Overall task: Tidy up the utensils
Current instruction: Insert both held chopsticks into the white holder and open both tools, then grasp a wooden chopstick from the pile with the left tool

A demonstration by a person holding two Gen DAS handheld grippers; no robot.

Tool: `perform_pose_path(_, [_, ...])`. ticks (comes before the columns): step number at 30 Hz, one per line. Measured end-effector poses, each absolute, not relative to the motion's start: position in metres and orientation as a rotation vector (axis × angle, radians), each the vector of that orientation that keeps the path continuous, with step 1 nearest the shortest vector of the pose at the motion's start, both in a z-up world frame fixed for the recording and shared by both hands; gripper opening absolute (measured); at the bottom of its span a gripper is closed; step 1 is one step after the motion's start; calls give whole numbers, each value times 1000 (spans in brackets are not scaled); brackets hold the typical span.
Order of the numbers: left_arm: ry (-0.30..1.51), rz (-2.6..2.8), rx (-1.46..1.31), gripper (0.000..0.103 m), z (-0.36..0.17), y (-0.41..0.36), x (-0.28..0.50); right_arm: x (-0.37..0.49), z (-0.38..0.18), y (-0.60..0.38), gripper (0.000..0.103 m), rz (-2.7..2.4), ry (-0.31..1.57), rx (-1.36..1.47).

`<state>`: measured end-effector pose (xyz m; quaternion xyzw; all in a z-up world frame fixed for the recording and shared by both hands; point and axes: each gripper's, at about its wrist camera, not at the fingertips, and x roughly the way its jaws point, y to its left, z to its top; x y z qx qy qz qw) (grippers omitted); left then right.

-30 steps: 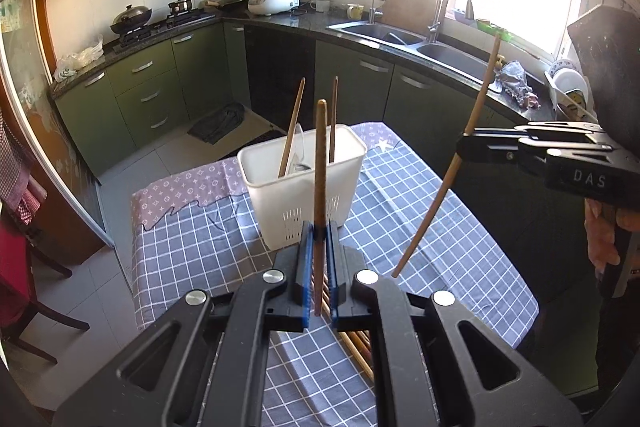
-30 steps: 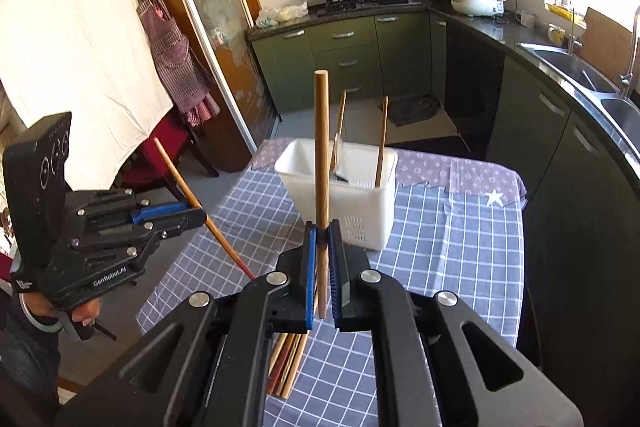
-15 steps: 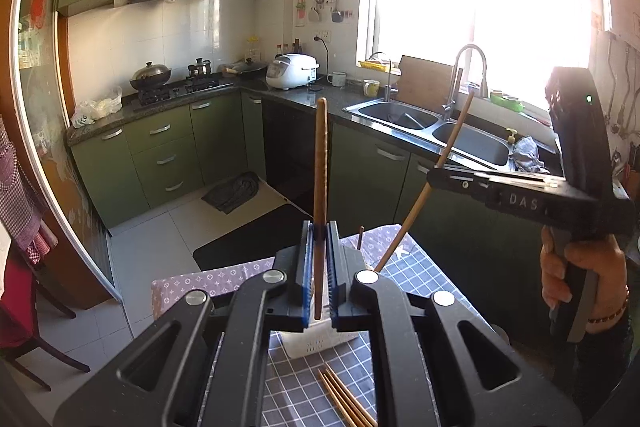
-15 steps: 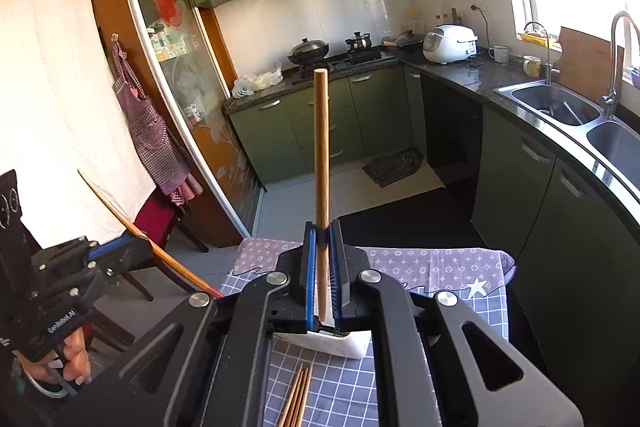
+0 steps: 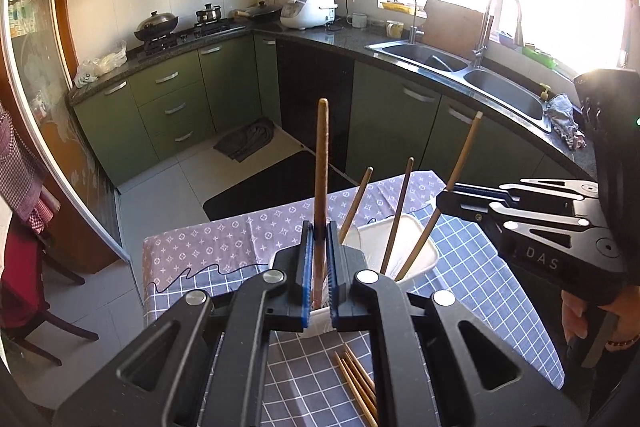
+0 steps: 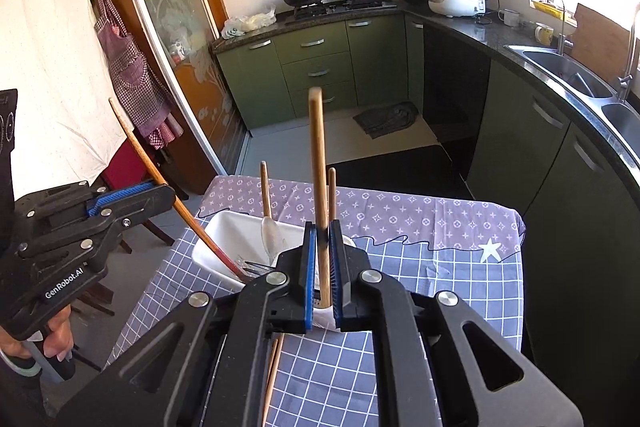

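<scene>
Left gripper (image 5: 319,259) is clamped on a slender round wooden chopstick (image 5: 321,163), upright, its lower end inside the white plastic holder (image 5: 416,247). Right gripper (image 6: 323,263) likewise pinches a paler wooden chopstick (image 6: 318,163), its tip in the same holder (image 6: 224,231). Loose chopsticks (image 5: 358,383) lie on the checked cloth-covered table (image 5: 492,283), near the holder.
</scene>
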<state>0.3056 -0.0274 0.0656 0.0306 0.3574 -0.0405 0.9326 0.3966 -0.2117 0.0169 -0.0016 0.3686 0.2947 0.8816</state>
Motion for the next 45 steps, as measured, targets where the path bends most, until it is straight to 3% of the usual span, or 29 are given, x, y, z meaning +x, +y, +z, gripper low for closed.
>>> perform_pose_path(6, [762, -72, 55, 13, 58, -20, 306, 389, 20, -215, 14, 620, 757, -12])
perform_pose_path(10, [749, -75, 42, 29, 69, -17, 296, 370, 38, -225, 17, 643, 723, 7])
perform_pose_path(16, [827, -105, 18, 31, 66, -20, 268, 324, 43, -243, 27, 662, 716, -21])
perform_pose_path(23, [1184, -144, -64, 30, -38, -27, 251, 297, -24, -252, 29, 634, 883, -142])
perform_pose_path(26, [1289, -128, -91, 23, -79, -33, 249, 293, -55, -249, 29, 621, 952, -188])
perform_pose_path(34, [1360, -69, -76, 23, -117, -51, 255, 295, -97, -249, 29, 627, 1040, -221])
perform_pose_path(45, [1407, -12, -62, 17, -146, -67, 264, 301, -108, -258, 29, 635, 1067, -198])
